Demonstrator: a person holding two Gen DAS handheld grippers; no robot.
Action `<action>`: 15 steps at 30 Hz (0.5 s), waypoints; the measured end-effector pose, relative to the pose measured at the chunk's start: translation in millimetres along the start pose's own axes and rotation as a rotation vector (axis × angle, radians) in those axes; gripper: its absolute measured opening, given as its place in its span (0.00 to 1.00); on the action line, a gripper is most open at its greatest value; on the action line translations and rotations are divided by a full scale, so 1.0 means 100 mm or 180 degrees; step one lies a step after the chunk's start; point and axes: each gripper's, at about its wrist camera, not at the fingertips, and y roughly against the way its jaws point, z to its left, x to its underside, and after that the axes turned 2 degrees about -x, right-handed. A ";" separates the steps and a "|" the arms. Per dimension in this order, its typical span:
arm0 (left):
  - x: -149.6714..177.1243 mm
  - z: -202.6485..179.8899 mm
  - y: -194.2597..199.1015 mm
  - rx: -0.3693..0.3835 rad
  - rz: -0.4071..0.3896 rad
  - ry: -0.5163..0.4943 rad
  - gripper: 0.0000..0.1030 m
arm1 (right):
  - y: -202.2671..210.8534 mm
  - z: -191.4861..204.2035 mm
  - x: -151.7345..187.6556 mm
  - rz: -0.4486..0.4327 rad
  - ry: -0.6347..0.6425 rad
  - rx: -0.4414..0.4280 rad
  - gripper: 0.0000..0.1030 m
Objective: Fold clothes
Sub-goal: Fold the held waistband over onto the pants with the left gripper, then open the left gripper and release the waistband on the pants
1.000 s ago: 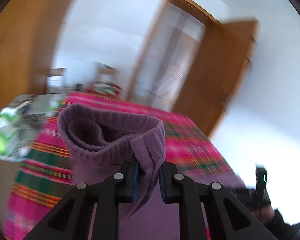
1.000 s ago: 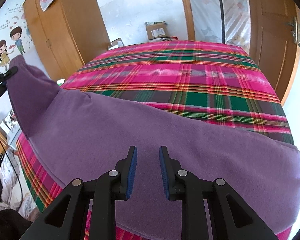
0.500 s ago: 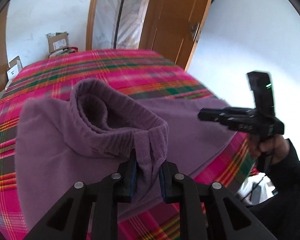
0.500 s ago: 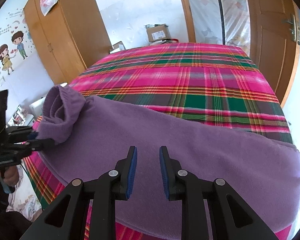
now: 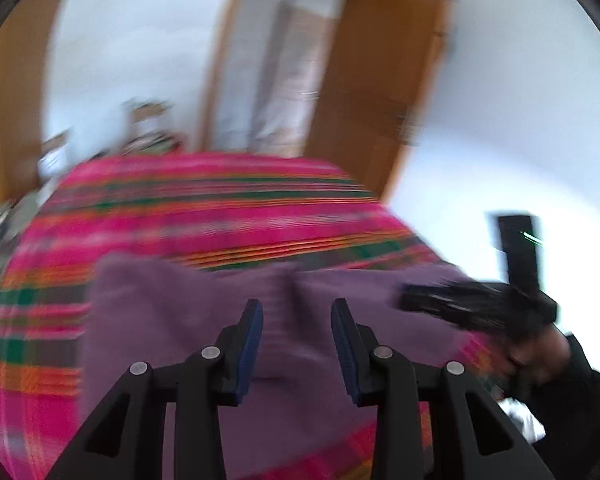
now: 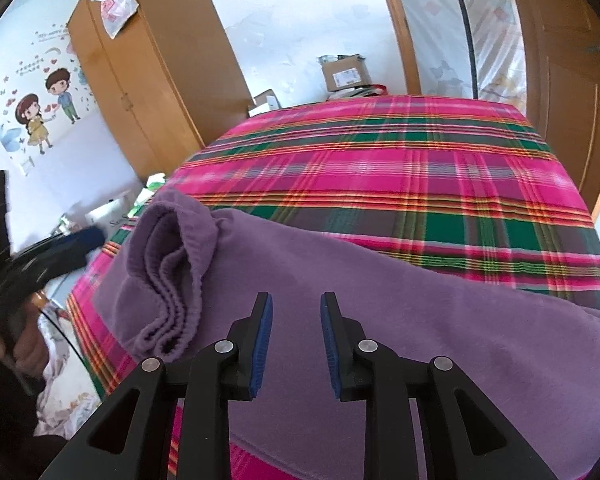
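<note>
We see a purple sweater (image 6: 380,320) spread flat across the near end of a pink plaid bed (image 6: 400,168), its ribbed cuff (image 6: 172,272) bunched at the left edge.

A bed (image 6: 420,168) under a pink, green and orange plaid cover fills the middle of a daylit room with white walls. At far left stands a wooden wardrobe (image 6: 148,80) with a plastic bag (image 6: 114,8) hanging on it. A cartoon wall sticker (image 6: 46,112) of two children decorates the left wall. Cardboard boxes (image 6: 346,72) sit beyond the bed, beside a curtained doorway (image 6: 460,28) and a wooden door (image 6: 572,80) at right.
</note>
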 end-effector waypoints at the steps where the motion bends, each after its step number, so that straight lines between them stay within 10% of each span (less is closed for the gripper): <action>1: -0.01 0.11 -0.09 -0.0165 0.0123 0.0121 0.35 | -0.01 0.02 0.00 0.0001 0.0005 -0.0036 0.25; 5: -0.01 0.38 -0.58 -0.0287 0.0621 0.0388 0.34 | -0.05 0.04 0.02 0.0030 0.0020 -0.0097 0.25; 15: -0.24 -0.06 -1.11 0.0157 0.0750 0.0167 0.34 | -0.01 -0.03 0.04 0.0042 -0.0101 0.0039 0.25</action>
